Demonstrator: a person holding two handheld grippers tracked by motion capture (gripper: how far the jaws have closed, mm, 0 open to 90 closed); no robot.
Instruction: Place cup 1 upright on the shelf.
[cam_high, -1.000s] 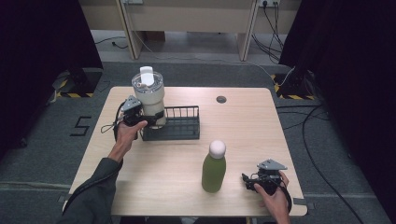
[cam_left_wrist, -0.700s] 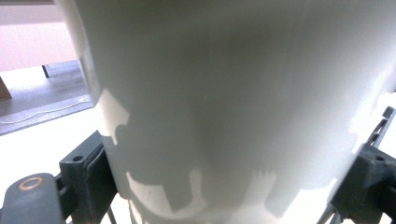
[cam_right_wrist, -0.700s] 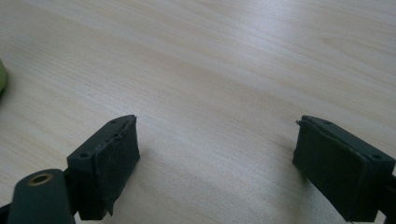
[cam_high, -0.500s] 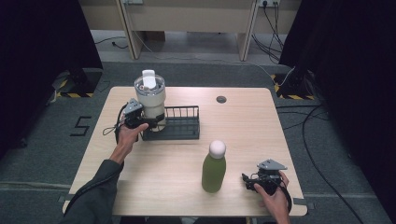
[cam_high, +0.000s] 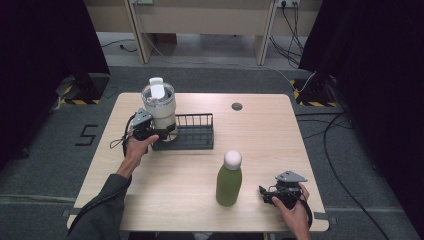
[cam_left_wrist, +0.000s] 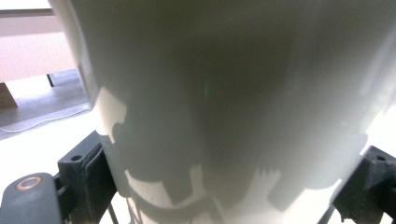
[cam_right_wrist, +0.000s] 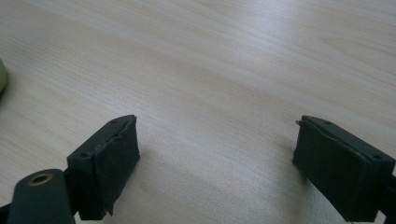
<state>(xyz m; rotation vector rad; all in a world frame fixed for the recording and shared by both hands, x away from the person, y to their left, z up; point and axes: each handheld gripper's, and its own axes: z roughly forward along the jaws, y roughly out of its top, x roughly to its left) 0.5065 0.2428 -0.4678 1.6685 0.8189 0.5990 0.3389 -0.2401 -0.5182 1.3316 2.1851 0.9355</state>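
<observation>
Between our left gripper's (cam_high: 150, 131) jaws stands the white cup (cam_left_wrist: 233, 102), one pad on each flank of its wall, so we hold it by the lower body; in the left gripper view its surface crowds right up to the camera. From the high view the cup (cam_high: 159, 104) is upright, long axis vertical, lid on top, at the left end of the black wire rack (cam_high: 192, 135), toward 10 o'clock on the desk (cam_high: 260, 135). Whether its base is resting in the rack or hanging just above it we cannot tell. We judge that the coming move turns on this: the cup lies straight ahead of the left jaws, already enclosed, and any lift or set-down goes along its upright axis. Our right gripper (cam_high: 272, 194) sits at about 5 o'clock, jaws spread wide over bare wood with nothing between them. The green bottle (cam_high: 229, 177) stands upright just to its left, near but apart. The right hand is the nearer one to the bottle; the left is well apart from it.
</observation>
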